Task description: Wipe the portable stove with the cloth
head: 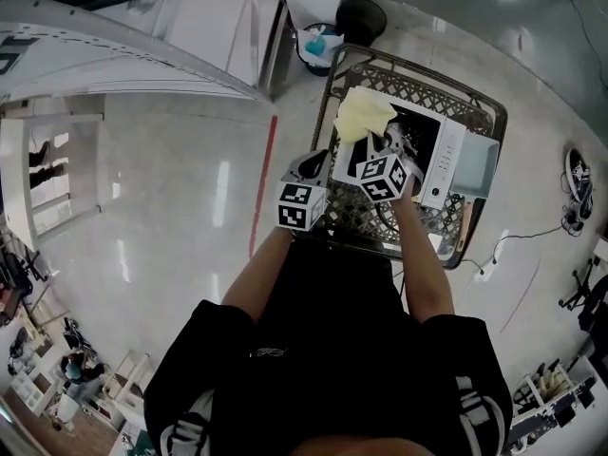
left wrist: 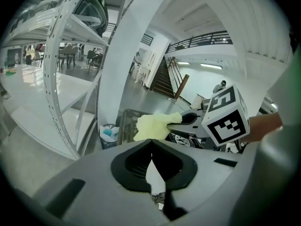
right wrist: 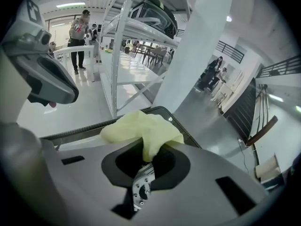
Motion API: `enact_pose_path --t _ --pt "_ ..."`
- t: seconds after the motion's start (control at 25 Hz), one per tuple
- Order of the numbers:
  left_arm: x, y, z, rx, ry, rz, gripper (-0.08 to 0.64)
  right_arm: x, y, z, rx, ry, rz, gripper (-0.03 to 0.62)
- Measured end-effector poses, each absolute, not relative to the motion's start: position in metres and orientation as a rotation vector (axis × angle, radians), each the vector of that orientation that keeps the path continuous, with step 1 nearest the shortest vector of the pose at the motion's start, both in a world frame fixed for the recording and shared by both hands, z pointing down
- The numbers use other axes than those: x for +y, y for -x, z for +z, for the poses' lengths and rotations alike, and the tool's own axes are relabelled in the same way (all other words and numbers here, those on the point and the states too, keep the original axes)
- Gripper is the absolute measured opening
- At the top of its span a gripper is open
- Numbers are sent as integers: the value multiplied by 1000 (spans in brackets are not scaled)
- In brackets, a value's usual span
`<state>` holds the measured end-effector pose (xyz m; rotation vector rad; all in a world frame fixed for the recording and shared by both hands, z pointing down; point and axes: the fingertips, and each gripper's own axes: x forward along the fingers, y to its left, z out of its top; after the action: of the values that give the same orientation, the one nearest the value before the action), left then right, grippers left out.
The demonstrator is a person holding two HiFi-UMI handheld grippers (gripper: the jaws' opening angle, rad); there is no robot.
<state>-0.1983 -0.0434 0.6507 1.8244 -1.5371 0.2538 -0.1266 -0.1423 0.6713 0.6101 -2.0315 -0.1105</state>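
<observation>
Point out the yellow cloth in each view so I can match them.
Head view: cloth upper centre, over the far corner of the stove.
Left gripper view: centre, just left of the right gripper and its marker cube.
Right gripper view: centre, bunched in the right gripper's jaws.
Shared landmark: the dark mesh basket rim beneath it.

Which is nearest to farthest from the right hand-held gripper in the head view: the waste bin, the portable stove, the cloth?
1. cloth: pinched in the right hand-held gripper itself, bunched just ahead of it.
2. portable stove: directly below and to its right, on the mesh table.
3. waste bin: on the floor beyond the table's far left corner.
</observation>
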Motion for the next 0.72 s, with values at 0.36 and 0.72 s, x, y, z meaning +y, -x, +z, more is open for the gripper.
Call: enact_pose_path --t 0.36,0.72 --pt "-55 164 645 -1473 -1866 289 17 -156 86 663 -2023 -691 -66 23" --pt "-68 132 645 -1433 -1907 321 17 -160 54 670 -2016 -734 -14 23"
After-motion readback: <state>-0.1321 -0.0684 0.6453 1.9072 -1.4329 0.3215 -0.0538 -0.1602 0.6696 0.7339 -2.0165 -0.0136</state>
